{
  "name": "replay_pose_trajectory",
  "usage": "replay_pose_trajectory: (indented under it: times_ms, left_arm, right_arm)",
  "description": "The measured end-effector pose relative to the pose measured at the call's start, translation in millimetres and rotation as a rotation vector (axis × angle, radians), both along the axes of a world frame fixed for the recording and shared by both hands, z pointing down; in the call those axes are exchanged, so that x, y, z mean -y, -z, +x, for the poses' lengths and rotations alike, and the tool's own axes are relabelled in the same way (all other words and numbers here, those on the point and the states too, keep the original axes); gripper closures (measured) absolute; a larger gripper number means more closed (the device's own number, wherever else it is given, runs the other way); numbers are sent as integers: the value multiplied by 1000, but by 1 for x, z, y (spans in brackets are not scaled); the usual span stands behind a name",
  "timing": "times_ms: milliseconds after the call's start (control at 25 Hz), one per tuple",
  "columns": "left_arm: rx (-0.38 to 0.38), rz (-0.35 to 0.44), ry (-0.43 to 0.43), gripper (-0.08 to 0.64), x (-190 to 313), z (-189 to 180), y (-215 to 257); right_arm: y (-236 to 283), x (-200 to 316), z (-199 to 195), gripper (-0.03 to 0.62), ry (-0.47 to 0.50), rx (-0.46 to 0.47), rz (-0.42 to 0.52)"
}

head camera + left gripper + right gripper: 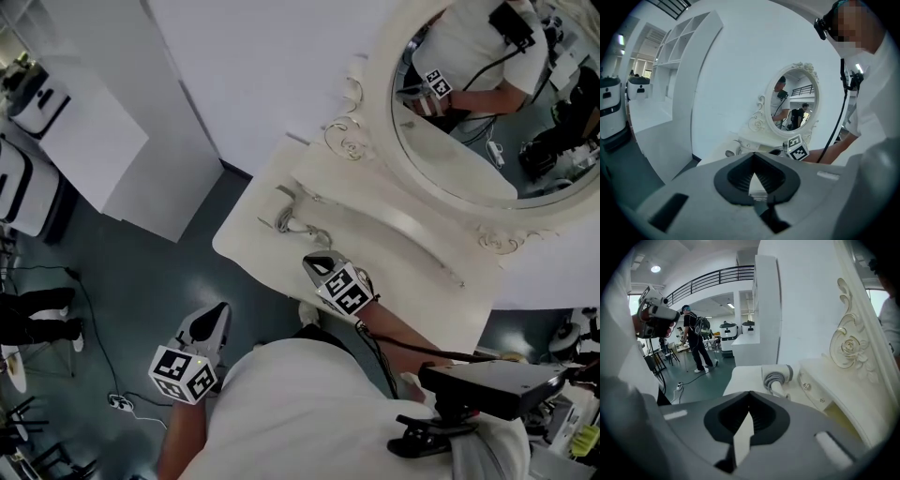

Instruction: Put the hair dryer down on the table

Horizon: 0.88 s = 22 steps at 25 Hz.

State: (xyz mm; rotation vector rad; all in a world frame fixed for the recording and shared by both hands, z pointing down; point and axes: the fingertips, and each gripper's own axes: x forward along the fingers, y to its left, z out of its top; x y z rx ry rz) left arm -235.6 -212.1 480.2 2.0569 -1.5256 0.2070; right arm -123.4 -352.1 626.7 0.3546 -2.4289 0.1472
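The white hair dryer (286, 217) lies on the left end of the white dressing table (265, 265), its cord coiled by the handle. In the right gripper view the hair dryer (778, 376) rests on the table top (743, 380) just beyond the jaws. My right gripper (319, 263) hovers over the table's front edge, a short way from the dryer; its jaws are shut with nothing between them. My left gripper (218, 315) hangs over the floor left of the table, shut and empty. From the left gripper view the dryer (732, 151) shows far ahead, apart from that gripper.
An oval mirror (469, 122) in an ornate white frame stands at the back of the table. A tall white shelf unit (103, 141) stands to the left. A power strip and cables (120, 401) lie on the dark floor. A person (696, 345) stands further off in the room.
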Motion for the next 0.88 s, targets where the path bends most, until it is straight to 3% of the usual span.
replay_pose_trajectory:
  times_ms: [480, 880]
  left_arm:
    - [-48, 24, -33, 563, -98, -43, -8]
    - [-64, 30, -104, 563, -175, -54, -19]
  right_arm:
    - [46, -126, -40, 592, -14, 43, -13]
    - [58, -235, -68, 592, -3, 84, -7]
